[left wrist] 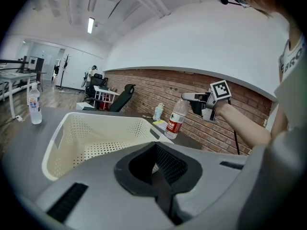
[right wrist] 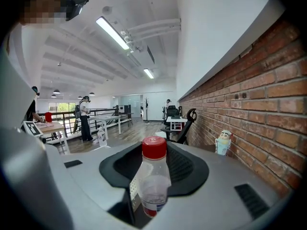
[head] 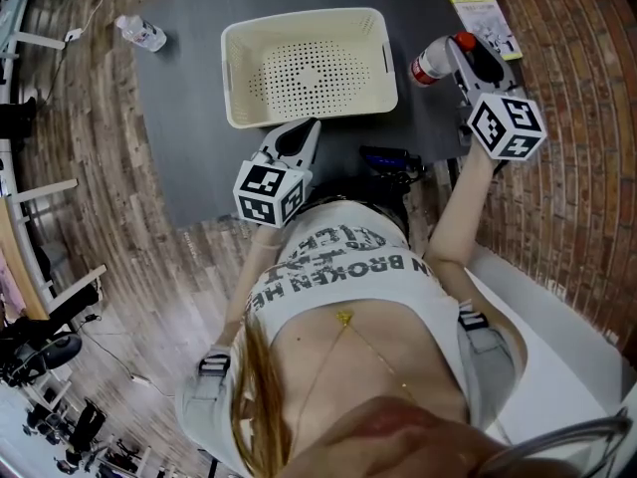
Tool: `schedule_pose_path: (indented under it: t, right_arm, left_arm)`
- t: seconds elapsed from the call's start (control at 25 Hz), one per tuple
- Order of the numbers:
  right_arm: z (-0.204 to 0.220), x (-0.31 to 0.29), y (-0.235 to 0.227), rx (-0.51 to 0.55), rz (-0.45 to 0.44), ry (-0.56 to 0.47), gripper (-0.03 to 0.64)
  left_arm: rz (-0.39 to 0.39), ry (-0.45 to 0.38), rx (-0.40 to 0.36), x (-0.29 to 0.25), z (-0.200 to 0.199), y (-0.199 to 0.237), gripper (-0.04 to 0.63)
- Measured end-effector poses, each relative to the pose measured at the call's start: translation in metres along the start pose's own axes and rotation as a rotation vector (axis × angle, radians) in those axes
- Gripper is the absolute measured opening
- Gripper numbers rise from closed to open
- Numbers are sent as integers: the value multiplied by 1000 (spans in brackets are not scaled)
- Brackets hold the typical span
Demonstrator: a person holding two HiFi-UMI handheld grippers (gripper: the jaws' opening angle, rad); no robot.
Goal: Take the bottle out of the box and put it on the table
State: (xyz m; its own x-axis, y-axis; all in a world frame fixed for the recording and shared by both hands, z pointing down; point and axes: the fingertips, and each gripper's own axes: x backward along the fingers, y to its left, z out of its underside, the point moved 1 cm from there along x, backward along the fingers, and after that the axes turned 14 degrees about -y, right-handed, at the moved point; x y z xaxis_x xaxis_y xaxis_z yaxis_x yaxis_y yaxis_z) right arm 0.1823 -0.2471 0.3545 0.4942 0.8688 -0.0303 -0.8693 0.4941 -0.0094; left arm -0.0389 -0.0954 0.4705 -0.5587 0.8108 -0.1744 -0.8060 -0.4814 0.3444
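A clear bottle (head: 428, 66) with a red cap and red label stands upright to the right of the cream perforated box (head: 304, 23), outside it, over the dark grey table (head: 189, 118). My right gripper (head: 453, 53) is shut on this bottle (right wrist: 154, 176), gripping its body below the cap. In the left gripper view the bottle (left wrist: 176, 120) shows beside the box (left wrist: 96, 133), with the right gripper (left wrist: 189, 99) on it; whether its base touches the table I cannot tell. My left gripper (head: 304, 127) hovers at the box's near rim, shut (left wrist: 160, 176), holding nothing. The box looks empty.
A second clear bottle (head: 142, 33) with a blue label stands at the table's far left. A small figurine (right wrist: 222, 143) and a yellow-green card (head: 485, 18) lie at the far right, by the brick wall (head: 577, 58). A black object (head: 393, 159) sits at the table's near edge.
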Motion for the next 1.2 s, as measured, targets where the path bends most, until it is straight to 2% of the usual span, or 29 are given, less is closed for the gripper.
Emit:
schedule_pose_path:
  t: [0.76, 0.96, 1.2]
  right_arm:
    - [108, 8, -10, -10, -6, 175, 152]
    - [122, 11, -10, 27, -9, 194, 151]
    - [121, 12, -8, 77, -33, 164, 144]
  left_arm:
    - [-5, 31, -5, -12, 9, -7, 0]
    - [-3, 37, -3, -13, 11, -9, 0]
    - [0, 43, 0, -16, 13, -10, 0]
